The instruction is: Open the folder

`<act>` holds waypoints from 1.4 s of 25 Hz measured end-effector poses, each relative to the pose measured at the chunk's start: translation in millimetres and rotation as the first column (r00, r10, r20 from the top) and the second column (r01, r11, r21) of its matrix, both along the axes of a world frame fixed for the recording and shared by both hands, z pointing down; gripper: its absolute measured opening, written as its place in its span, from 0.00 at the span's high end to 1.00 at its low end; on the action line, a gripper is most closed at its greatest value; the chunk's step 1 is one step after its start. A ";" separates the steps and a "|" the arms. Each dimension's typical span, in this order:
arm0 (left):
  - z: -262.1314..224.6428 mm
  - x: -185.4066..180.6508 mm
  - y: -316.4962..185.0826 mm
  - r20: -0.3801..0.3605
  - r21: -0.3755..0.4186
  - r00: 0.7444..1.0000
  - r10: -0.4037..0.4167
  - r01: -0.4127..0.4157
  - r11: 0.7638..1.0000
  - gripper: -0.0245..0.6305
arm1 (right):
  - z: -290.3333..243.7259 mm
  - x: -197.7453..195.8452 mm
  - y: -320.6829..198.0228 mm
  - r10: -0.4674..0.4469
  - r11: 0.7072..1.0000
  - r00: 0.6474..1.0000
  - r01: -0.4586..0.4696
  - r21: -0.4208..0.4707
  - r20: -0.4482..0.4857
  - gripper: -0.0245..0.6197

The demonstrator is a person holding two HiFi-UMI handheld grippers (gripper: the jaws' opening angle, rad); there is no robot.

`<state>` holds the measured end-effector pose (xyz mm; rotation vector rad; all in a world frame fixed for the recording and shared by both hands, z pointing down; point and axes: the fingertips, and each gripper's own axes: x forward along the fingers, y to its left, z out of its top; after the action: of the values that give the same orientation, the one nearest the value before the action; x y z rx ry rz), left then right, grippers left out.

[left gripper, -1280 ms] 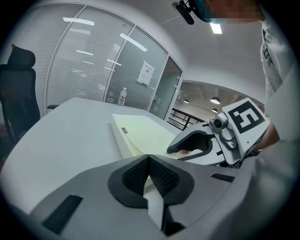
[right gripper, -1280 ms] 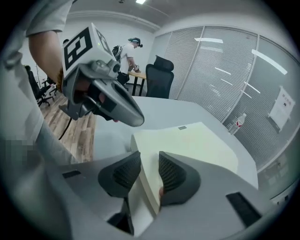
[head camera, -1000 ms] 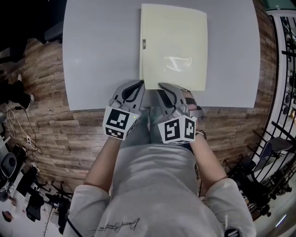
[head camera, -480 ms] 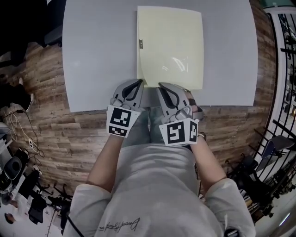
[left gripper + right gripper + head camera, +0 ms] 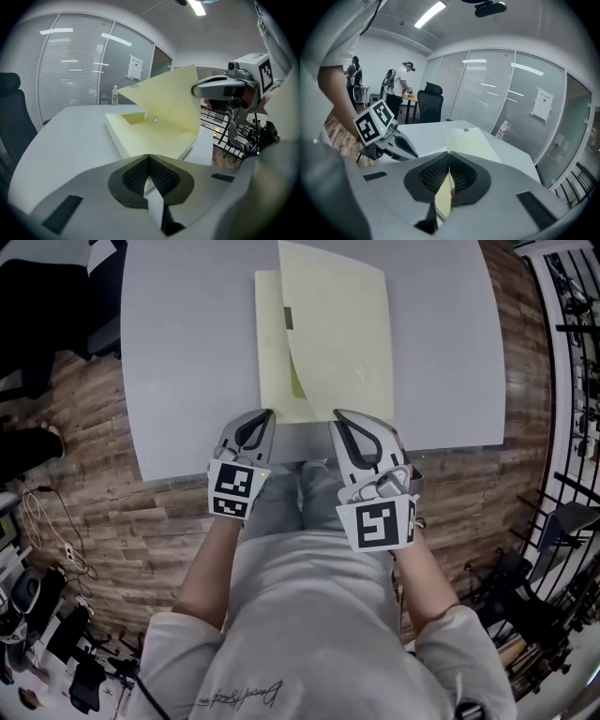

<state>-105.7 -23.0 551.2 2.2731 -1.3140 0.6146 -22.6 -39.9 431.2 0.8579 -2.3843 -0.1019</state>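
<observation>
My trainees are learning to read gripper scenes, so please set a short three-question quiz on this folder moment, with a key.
1. Multiple choice: what does the right gripper clamp? A) the lifted front cover B) a water bottle C) nothing
2. True or false: the left gripper is open, clear of the folder.
3. Fill in: the folder lies on a grey ____.
Key: 1 A; 2 false, it is shut on the folder's near edge; 3 table.
</observation>
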 end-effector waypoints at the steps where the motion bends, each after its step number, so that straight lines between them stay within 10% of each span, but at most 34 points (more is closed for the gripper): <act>1: 0.3 0.0 0.2 0.003 -0.001 1.000 0.001 -0.001 1.000 0.95 | -6.0 6.7 -0.9 0.011 1.000 1.000 -0.011 0.013 0.000 0.92; 19: 5.4 -3.2 -1.5 0.028 -0.016 0.999 -0.016 0.016 1.000 0.95 | -28.5 169.8 -21.9 0.428 0.903 0.892 -0.428 -0.035 0.145 0.92; 35: 5.7 -4.0 -4.9 0.046 -0.035 0.998 -0.044 0.045 0.998 0.95 | 34.3 288.0 -43.5 0.707 0.707 0.702 -0.696 -0.125 0.086 0.84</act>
<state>-109.7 -27.9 556.9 2.2076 -1.3603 0.6726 265.3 -83.4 465.5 1.7170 -1.9780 0.3713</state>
